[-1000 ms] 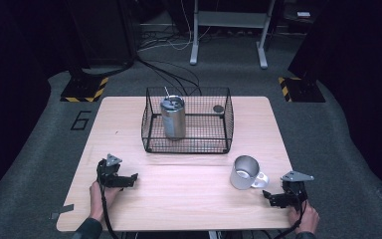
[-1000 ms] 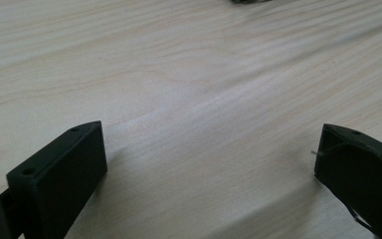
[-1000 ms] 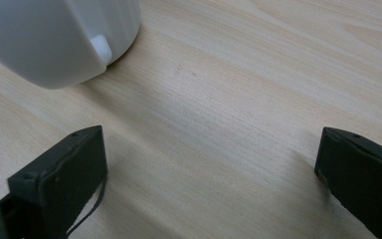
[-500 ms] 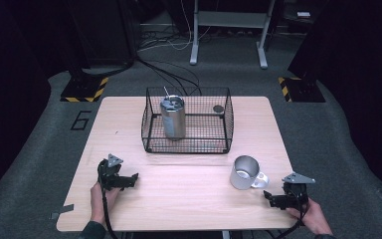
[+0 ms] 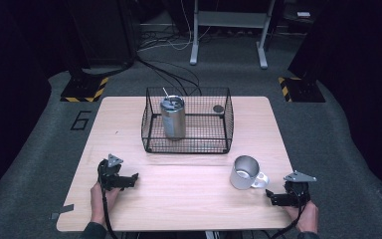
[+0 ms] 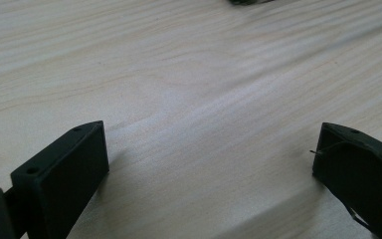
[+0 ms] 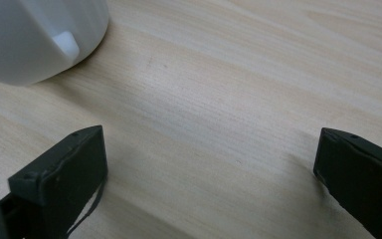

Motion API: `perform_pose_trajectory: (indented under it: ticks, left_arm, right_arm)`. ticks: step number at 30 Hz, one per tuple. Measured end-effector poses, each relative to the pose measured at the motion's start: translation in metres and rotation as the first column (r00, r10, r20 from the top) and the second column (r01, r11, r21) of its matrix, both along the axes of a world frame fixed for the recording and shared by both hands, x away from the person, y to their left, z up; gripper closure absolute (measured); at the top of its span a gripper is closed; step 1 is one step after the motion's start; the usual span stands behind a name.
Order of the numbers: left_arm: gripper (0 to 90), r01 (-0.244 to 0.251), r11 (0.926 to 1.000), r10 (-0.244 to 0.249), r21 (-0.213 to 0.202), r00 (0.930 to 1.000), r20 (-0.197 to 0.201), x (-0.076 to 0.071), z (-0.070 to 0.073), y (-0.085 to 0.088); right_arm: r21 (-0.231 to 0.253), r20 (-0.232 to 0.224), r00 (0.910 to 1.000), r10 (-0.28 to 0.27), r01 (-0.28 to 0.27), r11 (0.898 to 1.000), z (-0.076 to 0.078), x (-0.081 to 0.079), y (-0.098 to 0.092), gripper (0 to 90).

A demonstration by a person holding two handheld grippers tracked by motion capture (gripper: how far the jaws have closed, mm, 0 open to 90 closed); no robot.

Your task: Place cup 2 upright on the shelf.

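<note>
L gripper (image 5: 129, 180) on table (image 5: 189, 199) near front-left, jaws wide apart, nothing btwn them. Wire basket (image 5: 187, 146) mid-table w/ steel tumbler (image 5: 173, 117) upright inside + small dark disc (image 5: 218, 108). Metal mug (image 5: 245, 173) just beside R gripper (image 5: 276, 198); jaws wide, empty.

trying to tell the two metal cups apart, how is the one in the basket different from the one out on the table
The tumbler stands inside the wire basket; the mug sits on the bare table, outside it, near the right gripper. The tumbler is tall and narrow, the mug short and wide. The tumbler has a lid with a straw; the mug is open-topped and has a side handle. Both are upright and silver metal.
</note>
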State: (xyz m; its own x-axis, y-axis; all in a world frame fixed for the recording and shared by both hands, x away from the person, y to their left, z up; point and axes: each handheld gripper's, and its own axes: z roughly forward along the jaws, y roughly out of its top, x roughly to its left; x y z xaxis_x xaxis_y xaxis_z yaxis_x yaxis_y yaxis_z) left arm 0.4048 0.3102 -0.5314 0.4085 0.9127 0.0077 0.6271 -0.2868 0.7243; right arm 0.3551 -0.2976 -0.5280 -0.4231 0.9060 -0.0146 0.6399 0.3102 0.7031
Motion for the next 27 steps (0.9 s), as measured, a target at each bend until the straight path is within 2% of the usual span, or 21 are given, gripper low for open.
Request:
perform_pose_trajectory:
  ticks: [1, 4, 5, 14, 19, 24, 26, 27]
  left_arm:
    - [0.7, 0.000, 1.0000, 0.000, 0.001, 1.0000, 0.000, 0.000, 0.000, 0.000]
    - [0.9, -0.002, 1.0000, 0.002, 0.000, 1.0000, 0.000, 0.000, 0.000, 0.000]
    - [1.2, -0.004, 1.0000, 0.004, -0.003, 1.0000, 0.004, -0.001, 0.000, -0.001]
    - [1.7, 0.000, 1.0000, 0.000, 0.001, 1.0000, 0.006, -0.001, 0.000, 0.000]
    - [1.7, -0.005, 1.0000, 0.005, -0.004, 1.0000, 0.006, -0.001, 0.000, -0.001]
    - [1.7, -0.004, 1.0000, 0.004, -0.004, 1.0000, 0.005, -0.001, 0.000, -0.001]
    - [1.7, -0.004, 1.0000, 0.004, -0.005, 1.0000, 0.005, -0.001, 0.000, -0.001]
    - [1.7, -0.004, 1.0000, 0.004, -0.005, 1.0000, 0.005, -0.001, 0.000, -0.001]
  right_arm:
    - [0.004, -0.023, 0.9997, 0.001, -0.001, 1.000, 0.001, 0.000, 0.000, 0.7]
    - [-0.001, -0.027, 0.9994, 0.019, -0.019, 1.000, 0.006, 0.001, -0.002, 1.9]
    - [0.037, -0.035, 0.9992, 0.021, -0.020, 0.999, 0.014, -0.001, -0.005, 1.9]
    - [0.083, -0.052, 0.9970, 0.057, -0.052, 0.995, 0.039, -0.008, 0.004, 0.5]
    - [0.109, -0.037, 0.9932, 0.110, -0.105, 0.988, 0.057, -0.011, 0.015, 0.0]
    - [0.102, -0.017, 0.9888, 0.148, -0.146, 0.984, 0.069, -0.016, 0.026, 0.0]
    - [0.098, 0.010, 0.9845, 0.175, -0.175, 0.980, 0.077, -0.018, 0.033, 0.0]
    - [0.088, 0.005, 0.9831, 0.183, -0.183, 0.979, 0.080, -0.017, 0.035, 0.0]
